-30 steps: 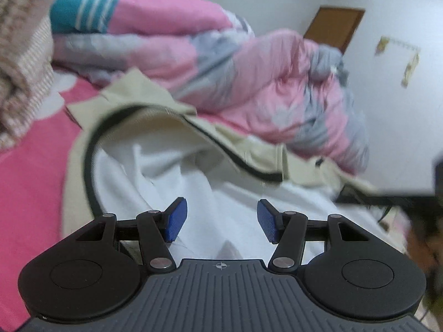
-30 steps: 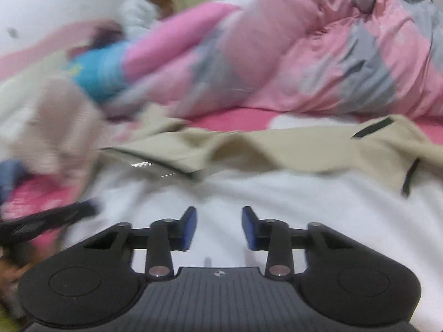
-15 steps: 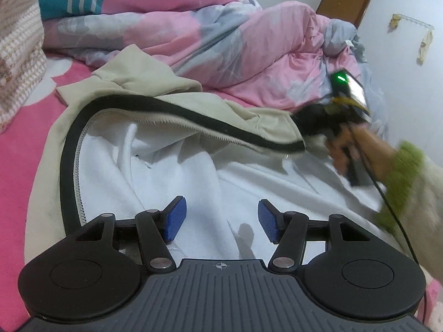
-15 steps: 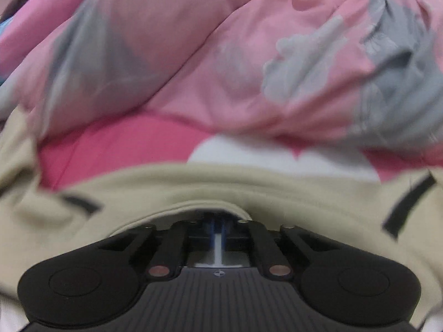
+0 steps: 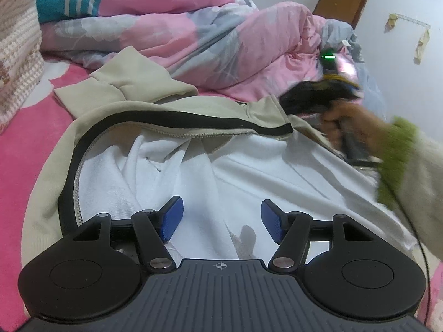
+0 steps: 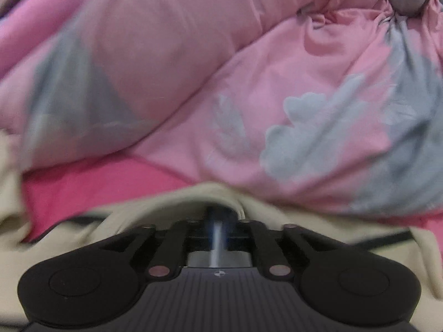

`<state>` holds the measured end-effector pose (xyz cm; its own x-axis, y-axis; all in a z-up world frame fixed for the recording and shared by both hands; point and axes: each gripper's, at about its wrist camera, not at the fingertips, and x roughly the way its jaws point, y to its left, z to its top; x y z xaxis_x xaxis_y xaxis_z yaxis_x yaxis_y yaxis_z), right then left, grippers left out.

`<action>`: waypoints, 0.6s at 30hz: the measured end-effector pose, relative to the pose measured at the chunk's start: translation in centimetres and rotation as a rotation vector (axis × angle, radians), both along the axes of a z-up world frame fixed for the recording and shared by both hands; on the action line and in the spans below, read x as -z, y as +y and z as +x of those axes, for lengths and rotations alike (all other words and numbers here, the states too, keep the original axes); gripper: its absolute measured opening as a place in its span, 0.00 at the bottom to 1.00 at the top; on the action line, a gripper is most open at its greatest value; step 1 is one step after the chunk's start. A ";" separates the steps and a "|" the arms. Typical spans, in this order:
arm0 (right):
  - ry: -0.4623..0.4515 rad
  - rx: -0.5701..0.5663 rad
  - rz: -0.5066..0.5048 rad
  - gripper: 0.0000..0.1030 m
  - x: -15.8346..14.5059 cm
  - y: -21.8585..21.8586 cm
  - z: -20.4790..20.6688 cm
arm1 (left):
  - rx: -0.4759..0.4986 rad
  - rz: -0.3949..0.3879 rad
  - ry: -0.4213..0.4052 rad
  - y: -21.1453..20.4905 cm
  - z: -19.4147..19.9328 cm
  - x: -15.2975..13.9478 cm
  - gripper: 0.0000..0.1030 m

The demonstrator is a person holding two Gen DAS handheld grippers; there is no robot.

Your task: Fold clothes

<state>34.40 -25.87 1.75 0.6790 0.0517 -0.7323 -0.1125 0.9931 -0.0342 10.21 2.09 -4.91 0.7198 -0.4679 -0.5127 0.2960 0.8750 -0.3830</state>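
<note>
A beige zip jacket (image 5: 177,105) with black trim lies open on the bed, its white lining (image 5: 249,166) facing up. My left gripper (image 5: 221,218) hovers low over the lining; its blue-padded jaws are opening, with nothing between them. My right gripper (image 5: 285,105), blurred and held by a hand in a green-cuffed sleeve (image 5: 396,149), is at the jacket's far beige corner. In the right wrist view, my right gripper (image 6: 218,215) has its jaws close together and opening, with the jacket's beige edge (image 6: 193,196) tented over the tips. The pads are mostly hidden.
A rumpled pink and grey quilt (image 5: 221,41) is heaped right behind the jacket and fills the right wrist view (image 6: 249,83). The pink bedsheet (image 5: 22,152) shows on the left, beside a knitted brown-and-white blanket (image 5: 16,55). A white wall and a wooden door (image 5: 343,2) stand behind.
My right gripper swept across the jacket to its far beige edge, and its jaws came together there. The left gripper stayed over the lining and its jaws widened a little.
</note>
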 end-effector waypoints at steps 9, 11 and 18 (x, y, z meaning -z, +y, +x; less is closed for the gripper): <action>-0.033 -0.467 -0.115 0.42 -0.6 4.0 -13.1 | -0.027 -0.050 0.002 0.6 0.0 -0.4 0.61; -0.076 -0.531 -0.201 0.44 0.5 5.9 -14.3 | -0.029 -0.043 -0.006 0.5 -0.1 -0.4 0.61; -0.102 -0.534 -0.297 0.50 4.3 8.3 -12.3 | -0.031 -0.034 -0.017 0.4 -0.2 -0.4 0.61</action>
<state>22.08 -17.56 -2.56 0.6829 0.2081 -0.7002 -0.5731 0.7470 -0.3369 10.05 2.49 -4.56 0.7426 -0.4621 -0.4848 0.2756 0.8706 -0.4076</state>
